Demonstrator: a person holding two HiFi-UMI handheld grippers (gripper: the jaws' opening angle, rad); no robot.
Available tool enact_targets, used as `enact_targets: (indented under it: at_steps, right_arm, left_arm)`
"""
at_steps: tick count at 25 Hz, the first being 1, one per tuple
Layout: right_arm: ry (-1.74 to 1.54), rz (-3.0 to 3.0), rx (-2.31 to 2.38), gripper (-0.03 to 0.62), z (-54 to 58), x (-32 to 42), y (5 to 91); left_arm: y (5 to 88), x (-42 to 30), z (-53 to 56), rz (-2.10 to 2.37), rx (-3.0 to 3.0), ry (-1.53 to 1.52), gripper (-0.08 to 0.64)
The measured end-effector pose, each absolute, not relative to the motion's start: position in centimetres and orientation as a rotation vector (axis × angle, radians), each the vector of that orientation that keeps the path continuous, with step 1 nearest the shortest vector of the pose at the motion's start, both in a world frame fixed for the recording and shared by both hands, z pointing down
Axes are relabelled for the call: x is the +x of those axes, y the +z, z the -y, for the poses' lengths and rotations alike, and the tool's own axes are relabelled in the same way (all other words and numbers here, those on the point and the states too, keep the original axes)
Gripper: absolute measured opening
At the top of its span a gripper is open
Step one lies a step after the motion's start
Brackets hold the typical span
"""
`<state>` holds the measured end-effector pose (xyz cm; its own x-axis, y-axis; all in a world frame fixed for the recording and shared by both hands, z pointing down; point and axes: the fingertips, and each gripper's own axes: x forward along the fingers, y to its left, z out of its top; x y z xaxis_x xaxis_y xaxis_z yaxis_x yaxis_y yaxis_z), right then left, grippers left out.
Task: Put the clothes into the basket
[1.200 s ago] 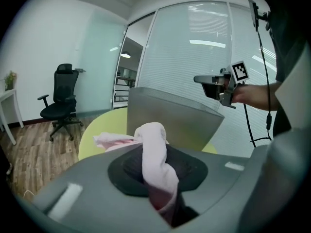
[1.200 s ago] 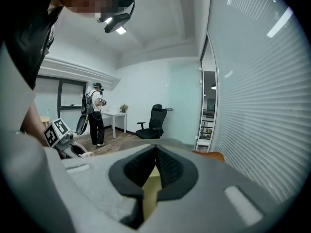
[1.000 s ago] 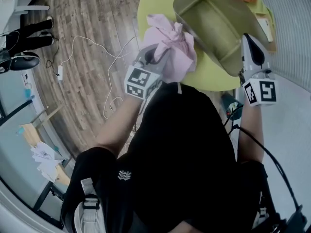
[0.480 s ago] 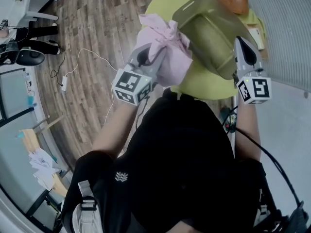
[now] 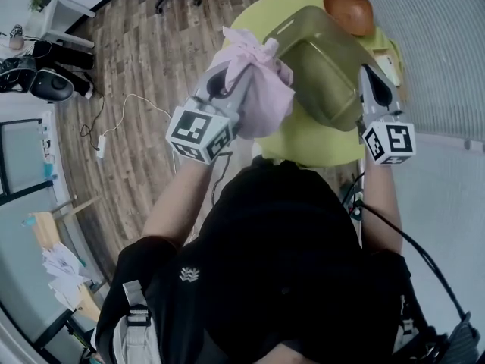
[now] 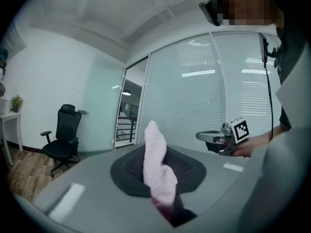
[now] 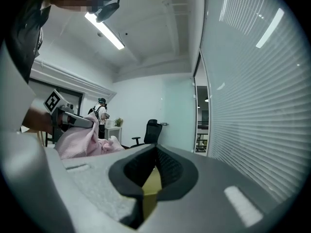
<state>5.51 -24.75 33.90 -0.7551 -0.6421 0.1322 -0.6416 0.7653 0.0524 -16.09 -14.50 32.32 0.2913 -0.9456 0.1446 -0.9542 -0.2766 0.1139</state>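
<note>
A pink cloth (image 5: 258, 78) hangs bunched from my left gripper (image 5: 241, 73), which is shut on it; the jaws have just been closing tighter on the fabric. In the left gripper view a strip of the cloth (image 6: 156, 166) sticks up between the jaws. The olive-green basket (image 5: 322, 67) is tilted above the round yellow-green table (image 5: 303, 139), its open side toward the cloth. My right gripper (image 5: 371, 89) is shut on the basket's right rim, a yellow-green edge (image 7: 151, 191) wedged between its jaws. The cloth hangs just left of the basket's mouth.
An orange-brown object (image 5: 348, 7) lies on the table's far side. White blinds (image 7: 252, 91) run along the right. A black office chair (image 6: 60, 135) and cables (image 5: 151, 105) are on the wooden floor at left. The person's body fills the lower head view.
My left gripper has lifted the pink cloth higher, beside the basket's mouth. The right gripper and the basket have also risen a little.
</note>
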Motion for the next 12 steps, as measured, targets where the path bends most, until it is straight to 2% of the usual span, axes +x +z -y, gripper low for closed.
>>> enact_targets:
  at_steps: [12]
  right_arm:
    - [-0.017, 2.86, 1.075, 0.002, 26.8, 7.9, 32.4]
  left_arm:
    - [24.0, -12.4, 19.5, 1.768, 2.569, -0.038, 0.055]
